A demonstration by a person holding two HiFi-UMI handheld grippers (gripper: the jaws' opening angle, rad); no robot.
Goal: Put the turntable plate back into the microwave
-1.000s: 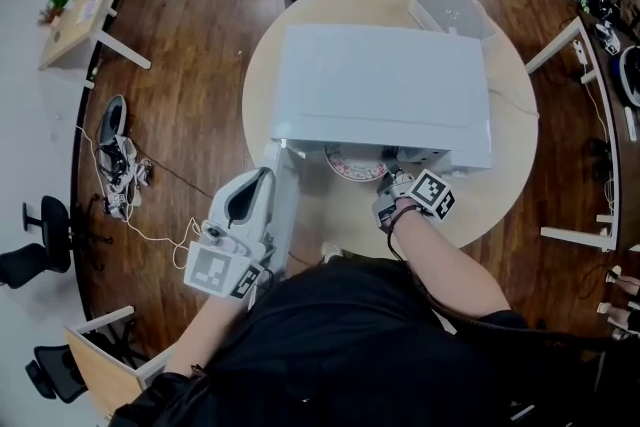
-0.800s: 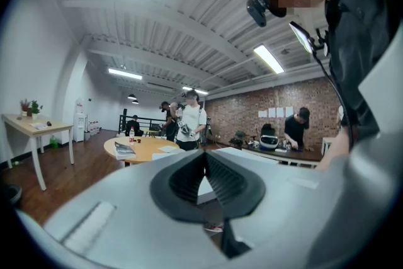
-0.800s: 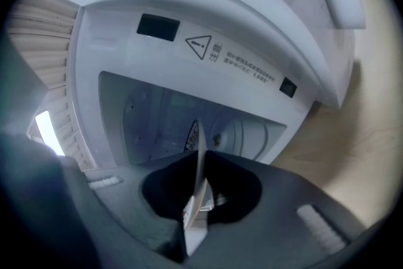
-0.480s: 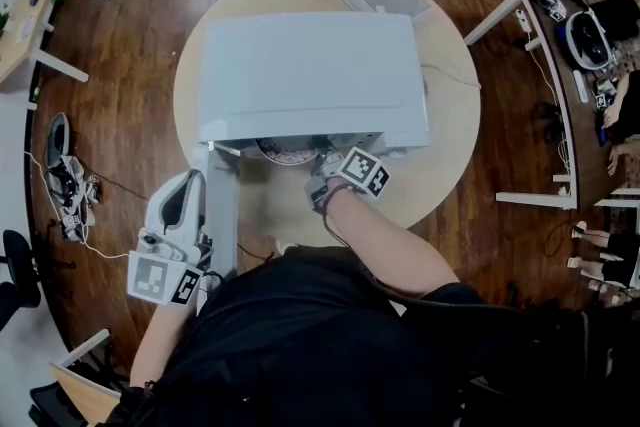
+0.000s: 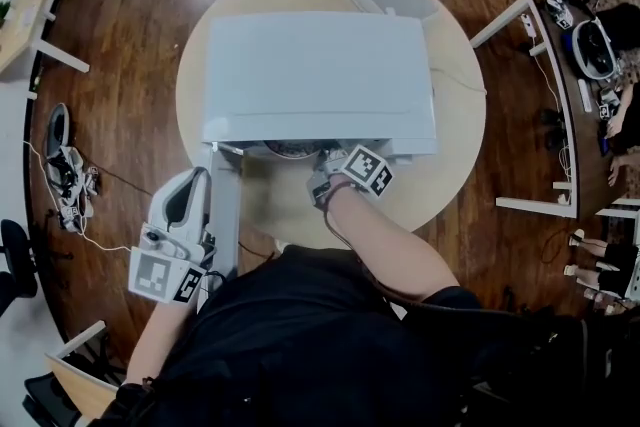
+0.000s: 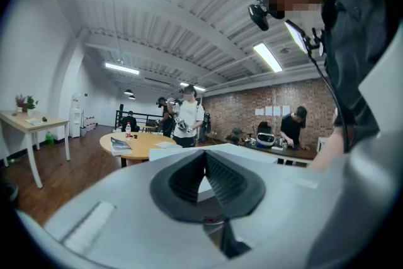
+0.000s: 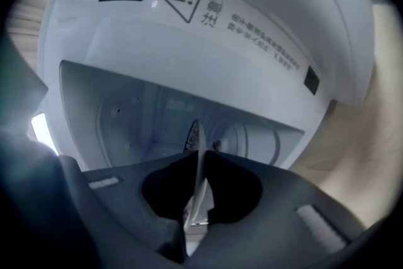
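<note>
- When I looked down from the head view, the microwave (image 5: 320,65) was a boxy, matte-white thing on a round pale-wood table (image 5: 455,155). Its door (image 5: 225,215) was swung open on the left and stuck out toward the near side.
- Floor (image 5: 130,65) around the table was dark, glossy wood planks, fwiw.
- Turntable plate (image 7: 197,135) looked thin and round, with a whitish rim and a reddish pattern on its face. The right gripper view caught it pretty much edge-on.
- Right gripper (image 7: 198,164) was poked into the microwave's mouth from the near side and tipped a bit downward. The forearm was stretched out over the table, and the checkered marker cube sat just on the near side of the oven's front edge.
- Its dark pads were clamped onto the near rim of the plate, one pad on each face, with the rim running straight through the slot between them.
- Past the fingertips, the rest of the plate reached into the smooth grey-white cavity, so it was at the opening and partly inside. From above only a sliver peeked out under the front edge. Couldn't tell if it was resting on the cavity floor.
- Left gripper (image 5: 183,200) hung at the near left, just beside the open door and roughly level. It had a smooth pale-grey shell.
- Its ridged black pads were closed tip to tip with nothing between them.
</note>
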